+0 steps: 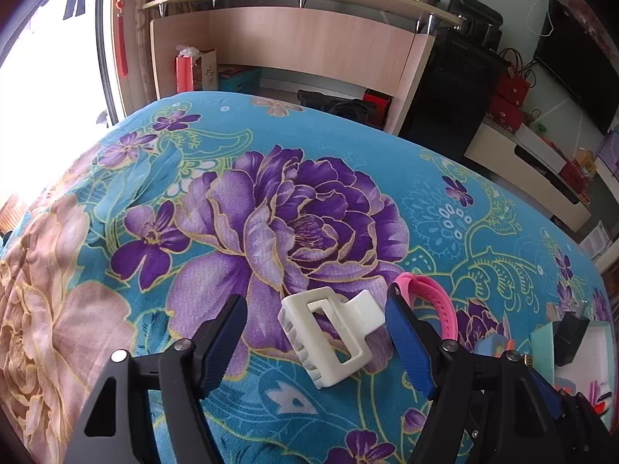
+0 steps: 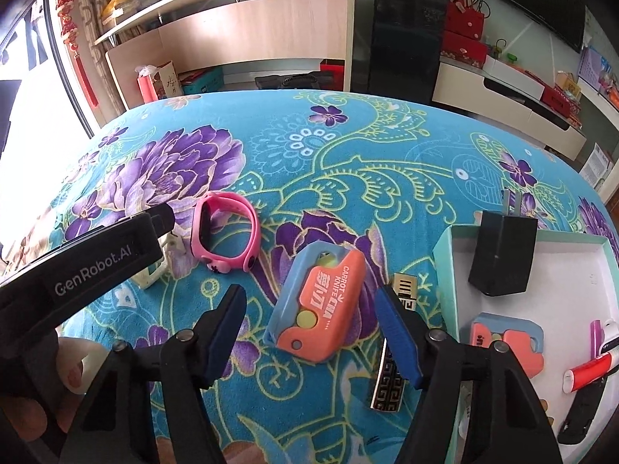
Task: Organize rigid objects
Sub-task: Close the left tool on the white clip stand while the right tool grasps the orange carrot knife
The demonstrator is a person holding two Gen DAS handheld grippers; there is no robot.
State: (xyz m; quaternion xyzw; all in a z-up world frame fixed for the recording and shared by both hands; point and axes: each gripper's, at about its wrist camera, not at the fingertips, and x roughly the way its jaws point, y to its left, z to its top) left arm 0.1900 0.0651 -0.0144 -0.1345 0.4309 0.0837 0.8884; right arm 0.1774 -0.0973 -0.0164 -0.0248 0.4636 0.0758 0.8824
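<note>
The white hair clip [image 1: 329, 334] lies on its side on the flowered cloth [image 1: 240, 208], squarely between the spread fingers of the left gripper [image 1: 317, 344], touching neither. Just beside it, past the right-hand finger, sits the pink watch band [image 1: 437, 297]. The right gripper [image 2: 309, 332] is likewise apart, with the orange toy knife [image 2: 321, 301] lying between its fingers and a black-and-gold bar [image 2: 390, 367] partly under its right finger. To its right stands the white tray [image 2: 561, 301], already holding a black charger plug [image 2: 503, 259], a second orange knife [image 2: 506, 342] and what looks like a red tube [image 2: 588, 373], though the edge distortion makes that one hard to name.

The step in hand seems to be picking up the clip with the left and the knife with the right. For the clip, close across its long flat sides rather than the teeth, low enough to get under its curve, and slowly, since hard smooth plastic may skid or pivot. Keep the right-hand finger off the watch band.

The cloth is soft and may bunch under a finger that dips too far. Beyond the table are a wooden shelf unit [image 1: 309, 50], a black cabinet [image 2: 402, 38] and a bright window [image 1: 42, 77].
</note>
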